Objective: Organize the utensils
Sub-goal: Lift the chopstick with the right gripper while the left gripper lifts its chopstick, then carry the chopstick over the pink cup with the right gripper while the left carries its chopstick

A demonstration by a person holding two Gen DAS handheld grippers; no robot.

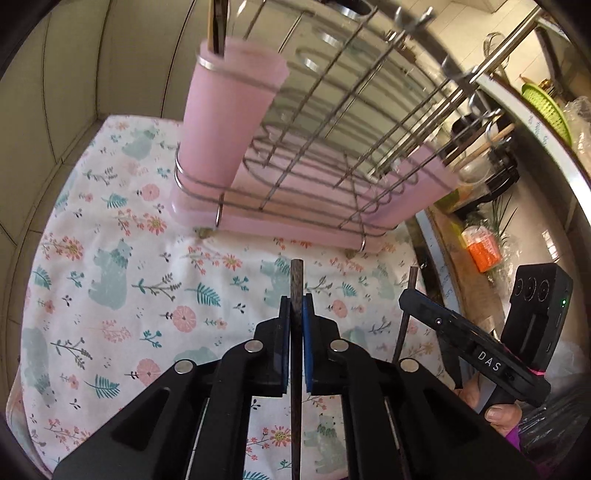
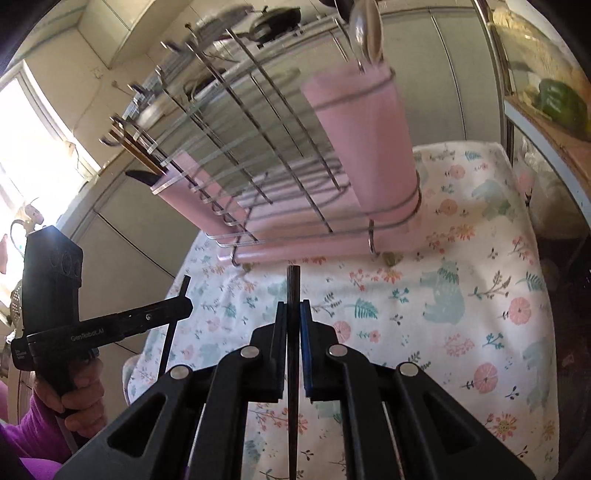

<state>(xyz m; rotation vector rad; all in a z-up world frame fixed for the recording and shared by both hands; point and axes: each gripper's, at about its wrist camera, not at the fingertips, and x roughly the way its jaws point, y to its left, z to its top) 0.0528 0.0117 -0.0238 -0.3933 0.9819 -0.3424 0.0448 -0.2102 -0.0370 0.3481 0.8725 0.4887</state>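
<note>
Gripping one dark chopstick (image 1: 296, 280) each at lower centre, left gripper (image 1: 295, 314) and right gripper (image 2: 294, 317) face the rack (image 1: 314, 147); upper-frame pink cup (image 2: 365, 147) holds a spoon (image 2: 367, 33).

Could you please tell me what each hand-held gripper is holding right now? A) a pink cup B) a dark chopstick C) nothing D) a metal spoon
B: the left hand-held gripper and the right hand-held gripper are each shut on a dark chopstick.

Pink cup (image 1: 229, 114) and pink rack tray (image 1: 295, 225) — white cloth (image 1: 110, 258) with teal bears, coral flowers — dark chopstick (image 1: 296, 280).
</note>
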